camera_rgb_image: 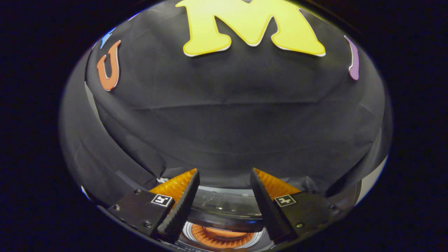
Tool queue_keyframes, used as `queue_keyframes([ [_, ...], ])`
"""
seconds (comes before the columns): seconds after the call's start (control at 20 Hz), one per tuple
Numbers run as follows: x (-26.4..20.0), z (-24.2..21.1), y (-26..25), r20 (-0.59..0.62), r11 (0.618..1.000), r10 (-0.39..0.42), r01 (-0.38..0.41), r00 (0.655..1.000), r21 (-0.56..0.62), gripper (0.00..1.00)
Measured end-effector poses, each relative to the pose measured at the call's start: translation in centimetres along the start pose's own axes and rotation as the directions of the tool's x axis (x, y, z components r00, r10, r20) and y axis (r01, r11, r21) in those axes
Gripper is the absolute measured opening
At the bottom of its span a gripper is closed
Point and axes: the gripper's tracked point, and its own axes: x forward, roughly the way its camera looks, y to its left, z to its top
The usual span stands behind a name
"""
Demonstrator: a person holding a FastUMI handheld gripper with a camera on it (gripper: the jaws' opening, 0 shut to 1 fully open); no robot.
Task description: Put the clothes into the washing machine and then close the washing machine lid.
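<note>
My gripper (224, 175) is open, its two fingers spread apart with nothing between them, and it is raised toward the black cloth wall (224, 115). Below and between the fingers I see the washing machine (224, 232). Its clear lid (224, 204) stands tipped up at the back. Beneath the lid the round drum opening (221, 238) shows an orange glow inside a shiny ring; whether that glow is clothing I cannot tell.
The booth's black cloth wall hangs close ahead, just beyond the machine. A pale strip of surface (372, 180) shows at the right past the cloth's edge.
</note>
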Motion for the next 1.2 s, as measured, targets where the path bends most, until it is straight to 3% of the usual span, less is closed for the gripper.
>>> queue_keyframes([
  [1.2, -3.1, -2.4, 0.7, 0.074, 0.999, 0.017, -0.015, 0.997, -0.029, 0.92],
])
